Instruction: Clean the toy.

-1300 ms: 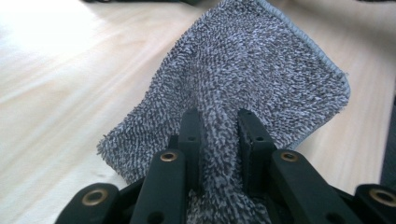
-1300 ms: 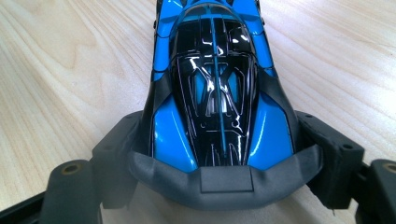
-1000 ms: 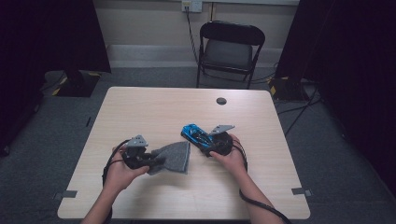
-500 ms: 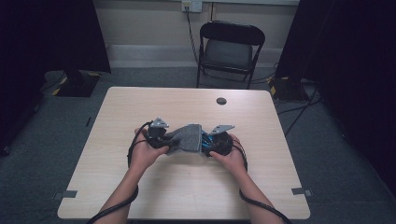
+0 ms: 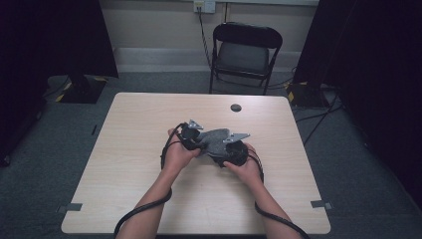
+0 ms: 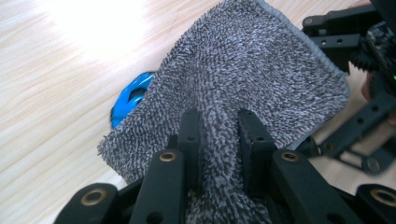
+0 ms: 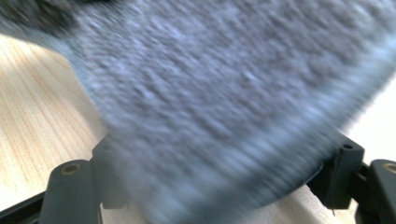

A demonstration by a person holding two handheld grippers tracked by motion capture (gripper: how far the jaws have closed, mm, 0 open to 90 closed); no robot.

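The left gripper (image 6: 218, 122) pinches a grey cloth (image 6: 243, 74), draping it over the blue toy car (image 6: 130, 95). The right gripper (image 5: 225, 152) stands wide around that car, I judge. Next, rub the cloth along it.

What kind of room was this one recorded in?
Probably a lab or studio set up for recording: a bare wooden table on grey carpet, black curtains at both sides, and a folding chair by a wall socket.

Cloth (image 6: 243, 74) draped over toy car (image 6: 128, 95), mid-table (image 5: 149, 119).
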